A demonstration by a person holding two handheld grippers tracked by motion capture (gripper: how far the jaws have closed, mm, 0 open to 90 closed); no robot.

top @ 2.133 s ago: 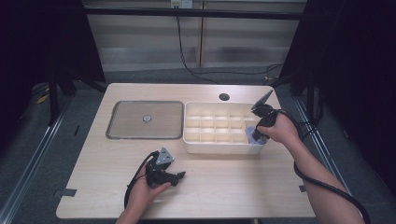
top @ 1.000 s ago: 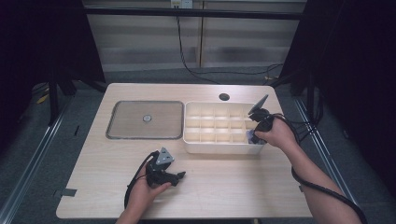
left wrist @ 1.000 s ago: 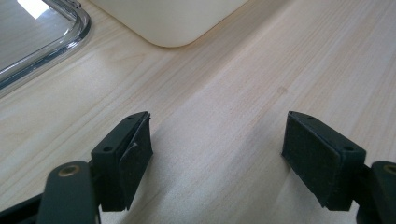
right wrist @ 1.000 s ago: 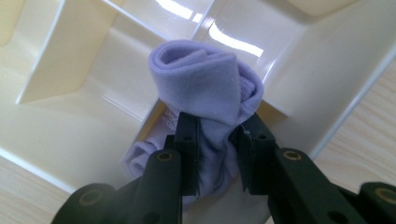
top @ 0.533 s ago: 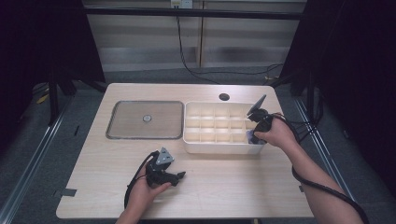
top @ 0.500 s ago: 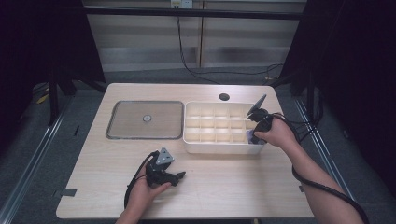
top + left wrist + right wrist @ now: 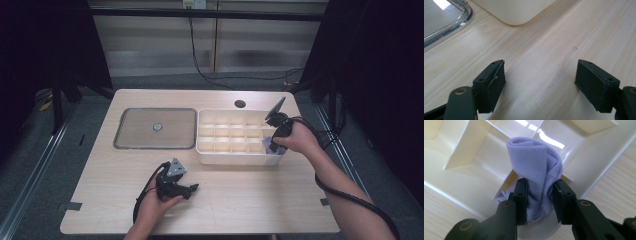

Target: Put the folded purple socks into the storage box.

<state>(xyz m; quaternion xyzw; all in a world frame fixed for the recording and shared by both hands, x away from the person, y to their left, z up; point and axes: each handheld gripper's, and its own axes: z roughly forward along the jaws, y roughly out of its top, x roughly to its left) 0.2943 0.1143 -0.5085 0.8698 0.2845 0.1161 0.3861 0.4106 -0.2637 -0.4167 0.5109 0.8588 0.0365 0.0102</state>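
Near the worktop's (image 7: 280, 200) front edge, the left gripper (image 7: 541, 85) is rested with its fingers (image 7: 491, 85) spread wide, nothing between them. At the right, a rolled lilac cloth (image 7: 537, 170) is clamped by the right gripper (image 7: 539, 202) over the front right corner compartment of the cream divider tray (image 7: 220, 155). The cloth is best lowered straight down, clear of the dividers, and released only once seated.

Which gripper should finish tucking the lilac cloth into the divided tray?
Right. The right gripper is already shut on the rolled lilac cloth, held over the divided tray at its near right corner. The left gripper rests open on the table, short of the tray.
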